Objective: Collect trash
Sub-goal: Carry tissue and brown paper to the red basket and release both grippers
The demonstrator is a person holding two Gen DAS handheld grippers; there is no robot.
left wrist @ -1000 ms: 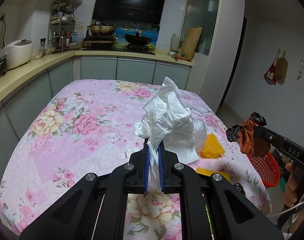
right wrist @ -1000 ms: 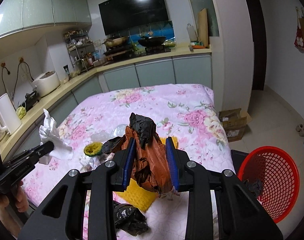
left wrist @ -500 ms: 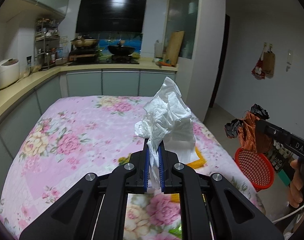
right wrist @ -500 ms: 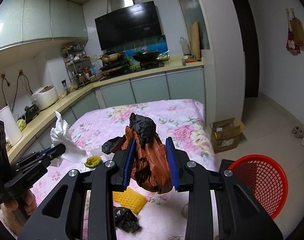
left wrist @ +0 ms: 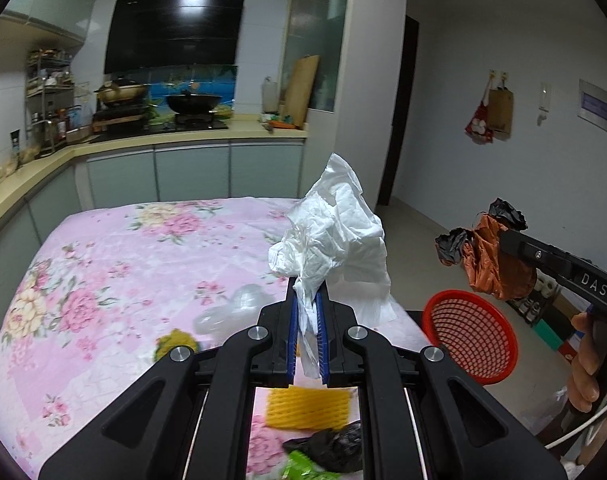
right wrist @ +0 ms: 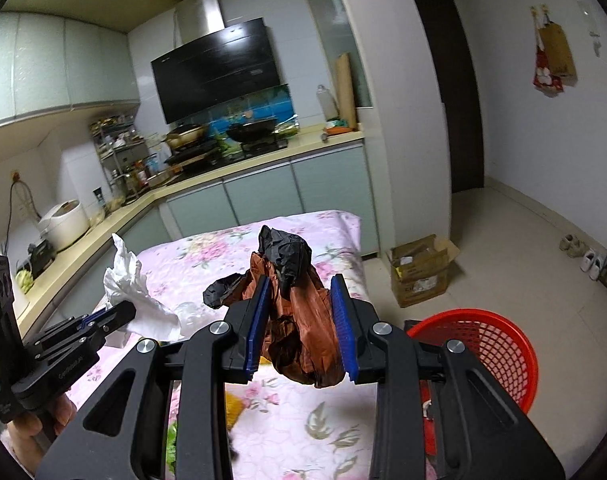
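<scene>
My left gripper [left wrist: 305, 300] is shut on a crumpled white tissue [left wrist: 335, 236] and holds it above the floral table [left wrist: 115, 256]. The tissue also shows at the left of the right wrist view [right wrist: 131, 292]. My right gripper [right wrist: 301, 320] is shut on a brown and black plastic bag wad [right wrist: 299, 312], held in the air near the table's right edge. The wad also shows at the right of the left wrist view [left wrist: 491, 264], above a red mesh basket [left wrist: 469, 340]. The basket [right wrist: 491, 352] stands on the floor to the right of the table.
On the table lie a yellow foam net [left wrist: 309, 406], a black bag scrap [left wrist: 331, 446], a green wrapper [left wrist: 299, 466], a clear plastic piece [left wrist: 231, 310] and a yellow-green scrap [left wrist: 175, 344]. A cardboard box [right wrist: 421, 268] sits on the floor. Kitchen counters [left wrist: 143, 142] run behind.
Both grippers have lifted and drawn back with their loads. The red basket now shows larger and closer under the right gripper's wad.
</scene>
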